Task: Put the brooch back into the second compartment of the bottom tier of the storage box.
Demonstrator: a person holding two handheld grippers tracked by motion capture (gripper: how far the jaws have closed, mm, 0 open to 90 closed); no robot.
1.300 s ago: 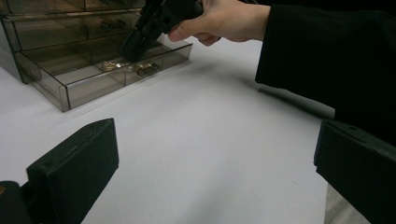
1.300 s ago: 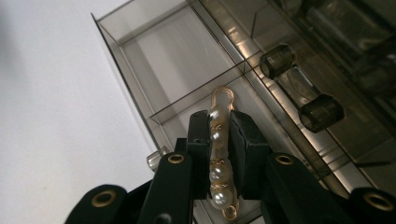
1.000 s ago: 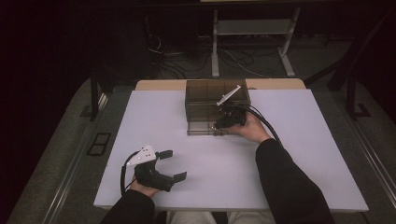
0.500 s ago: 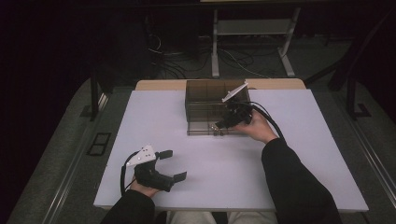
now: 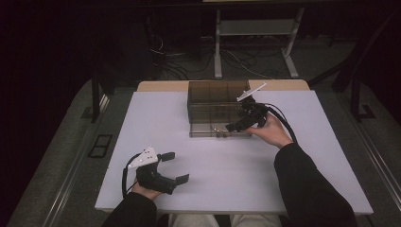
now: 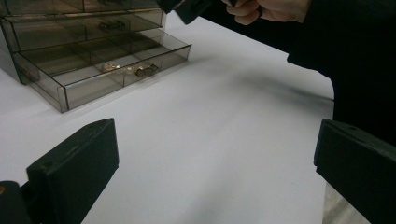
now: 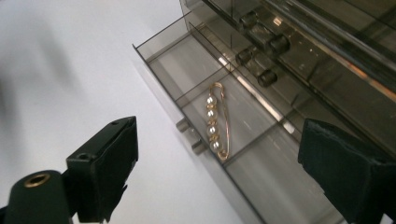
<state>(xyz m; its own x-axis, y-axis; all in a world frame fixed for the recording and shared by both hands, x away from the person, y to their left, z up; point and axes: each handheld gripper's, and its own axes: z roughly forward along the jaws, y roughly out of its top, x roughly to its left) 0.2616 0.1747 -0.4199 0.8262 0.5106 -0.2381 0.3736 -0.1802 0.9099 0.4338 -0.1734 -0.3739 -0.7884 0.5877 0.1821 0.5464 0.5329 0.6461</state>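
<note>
A smoky clear drawer cabinet [image 5: 217, 101] stands at the table's far middle, its bottom drawer [image 5: 208, 130] pulled out. A gold pin with pearls [image 7: 215, 122] lies in the drawer's middle compartment [image 6: 107, 70]. My right gripper [image 5: 239, 120] hovers open just above the drawer's right part, and the pin lies below its jaws [image 7: 219, 140], untouched. My left gripper [image 5: 177, 167] rests open near the front left of the table with nothing between its jaws [image 6: 215, 163], pointing toward the cabinet.
The white tabletop [image 5: 227, 170] lies bare between the two grippers. Upper closed drawers hold small dark pieces [image 7: 261, 35]. Beyond the table's far edge are a metal stand [image 5: 255, 42] and cables on the floor.
The right hand has shifted its gripper slightly to the right and lifted it a little by the drawer. The left gripper has stayed put.
</note>
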